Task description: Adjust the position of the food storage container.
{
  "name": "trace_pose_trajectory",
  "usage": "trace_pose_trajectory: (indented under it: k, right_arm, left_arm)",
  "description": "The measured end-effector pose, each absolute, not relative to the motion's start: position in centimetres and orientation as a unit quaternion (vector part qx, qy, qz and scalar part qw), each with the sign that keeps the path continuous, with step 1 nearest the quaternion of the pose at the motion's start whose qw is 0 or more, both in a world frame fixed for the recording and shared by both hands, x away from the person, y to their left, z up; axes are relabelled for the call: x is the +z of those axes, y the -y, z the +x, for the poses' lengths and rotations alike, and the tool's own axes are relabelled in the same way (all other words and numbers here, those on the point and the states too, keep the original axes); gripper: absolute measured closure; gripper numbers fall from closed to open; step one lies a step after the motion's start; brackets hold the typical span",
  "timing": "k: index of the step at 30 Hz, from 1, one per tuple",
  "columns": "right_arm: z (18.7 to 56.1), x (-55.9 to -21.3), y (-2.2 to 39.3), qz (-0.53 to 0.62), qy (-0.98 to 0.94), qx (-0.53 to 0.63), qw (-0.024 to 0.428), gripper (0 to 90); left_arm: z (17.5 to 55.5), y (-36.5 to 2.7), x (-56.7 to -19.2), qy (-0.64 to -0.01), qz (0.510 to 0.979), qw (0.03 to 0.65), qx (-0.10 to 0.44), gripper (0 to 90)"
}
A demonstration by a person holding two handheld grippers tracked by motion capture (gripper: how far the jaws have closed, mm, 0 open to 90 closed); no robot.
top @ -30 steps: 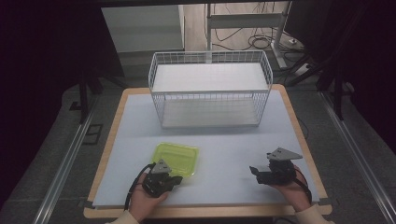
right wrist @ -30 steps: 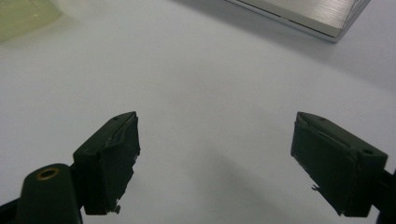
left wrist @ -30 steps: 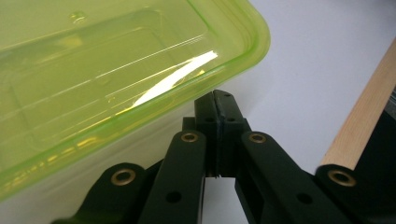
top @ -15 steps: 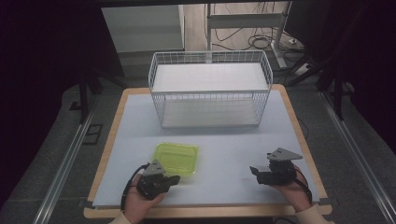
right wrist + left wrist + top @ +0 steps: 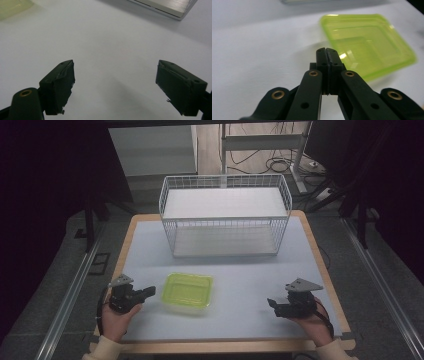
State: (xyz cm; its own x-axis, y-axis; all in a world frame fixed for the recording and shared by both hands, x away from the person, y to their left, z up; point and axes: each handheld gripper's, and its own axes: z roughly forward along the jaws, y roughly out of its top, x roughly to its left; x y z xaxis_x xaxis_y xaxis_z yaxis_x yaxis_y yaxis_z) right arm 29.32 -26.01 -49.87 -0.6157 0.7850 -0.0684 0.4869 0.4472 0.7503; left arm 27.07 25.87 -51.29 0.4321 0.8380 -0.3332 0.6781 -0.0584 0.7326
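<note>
Covering the wood-edged bench (image 5: 300, 227) is a pale mat; left claw (image 5: 148, 292) pressed closed and empty, right claw (image 5: 274, 306) spread wide, empty, dark room around.

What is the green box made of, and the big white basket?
The green box looks like see-through plastic: light passes through it and its rim shines glossy, as the left gripper view shows. The basket looks like thin metal wire coated white, since its walls are a fine open grid you can see through. Whether that coating is paint or plastic I cannot tell.
</note>
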Motion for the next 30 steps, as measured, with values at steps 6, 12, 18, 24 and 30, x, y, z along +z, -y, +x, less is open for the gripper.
trace_pose_trajectory:
  k: [6, 12, 18, 24, 30]
  right_arm:
    - [29.3, -49.9, 26.0, 0.387, -0.824, 0.358, 0.207, 15.7]
    - [29.3, -49.9, 26.0, 0.387, -0.825, 0.355, 0.209, 15.8]
    - [29.3, -49.9, 26.0, 0.387, -0.825, 0.355, 0.21, 15.8]
    - [29.4, -50.0, 26.0, 0.387, -0.825, 0.354, 0.209, 15.8]
    - [29.4, -50.0, 26.0, 0.387, -0.825, 0.354, 0.209, 15.8]
  left_arm:
    - [28.5, -25.5, -52.7, -0.524, 0.733, 0.429, 0.068, 89.9]
    - [28.7, -25.2, -53.5, -0.516, 0.744, 0.42, 0.048, 89.9]
    - [28.8, -24.8, -53.9, -0.504, 0.755, 0.418, 0.032, 90.0]
    - [28.8, -23.8, -53.9, -0.493, 0.766, 0.413, 0.023, 90.0]
    - [28.7, -22.9, -53.8, -0.485, 0.771, 0.412, 0.017, 90.0]
